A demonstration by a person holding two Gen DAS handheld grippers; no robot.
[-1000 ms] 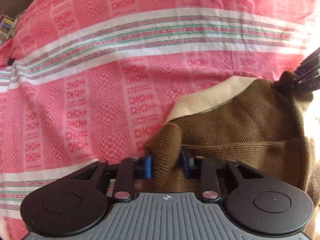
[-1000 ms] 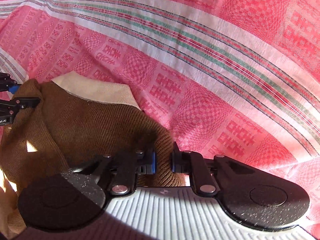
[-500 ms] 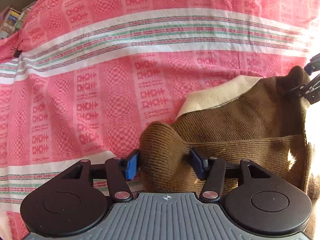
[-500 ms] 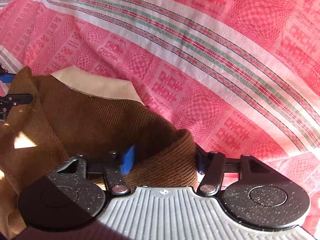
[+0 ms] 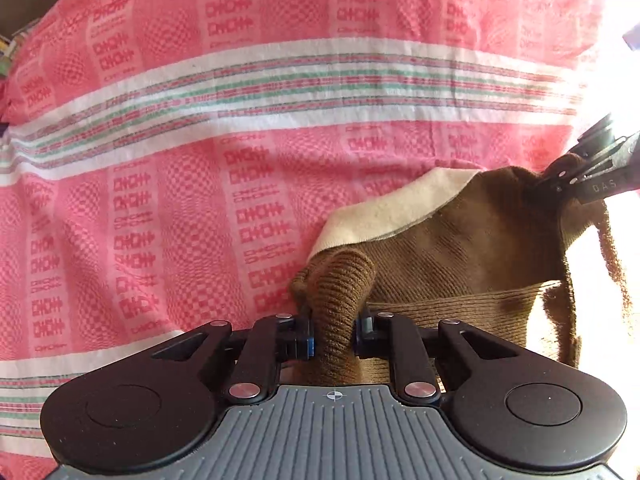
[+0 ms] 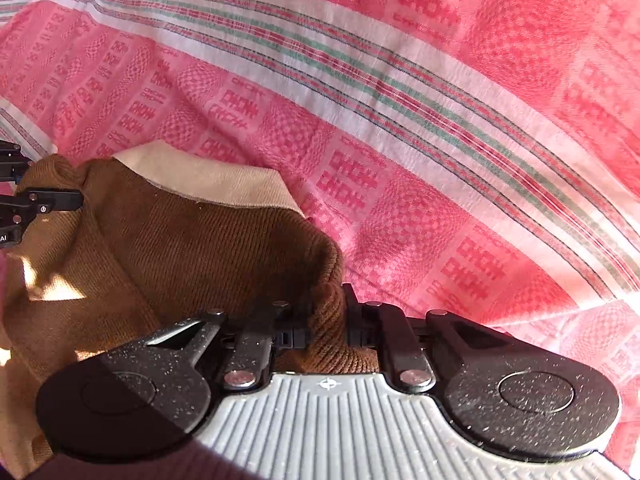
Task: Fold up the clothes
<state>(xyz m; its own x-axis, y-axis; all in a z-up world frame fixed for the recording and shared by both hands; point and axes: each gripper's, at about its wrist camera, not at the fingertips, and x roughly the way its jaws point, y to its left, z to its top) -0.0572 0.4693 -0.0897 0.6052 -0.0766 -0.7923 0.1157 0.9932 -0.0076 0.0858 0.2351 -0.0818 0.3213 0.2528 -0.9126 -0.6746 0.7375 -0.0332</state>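
Observation:
A brown knitted sweater with a cream band lies on a pink patterned bedsheet. My left gripper is shut on a ribbed fold of the sweater's left corner. My right gripper is shut on a ribbed fold at the sweater's right corner. The sweater stretches between the two grippers. The right gripper shows at the right edge of the left wrist view; the left gripper shows at the left edge of the right wrist view.
The pink sheet with white, green and red stripes covers the whole surface around the sweater. Bright sunlight washes out the right edge of the left wrist view. A few dark items sit past the sheet's far left corner.
Both grippers were shut on the sweater a second ago, opened wide half a second ago, and have closed again on thicker ribbed folds. The sweater sits a little farther from the left camera.

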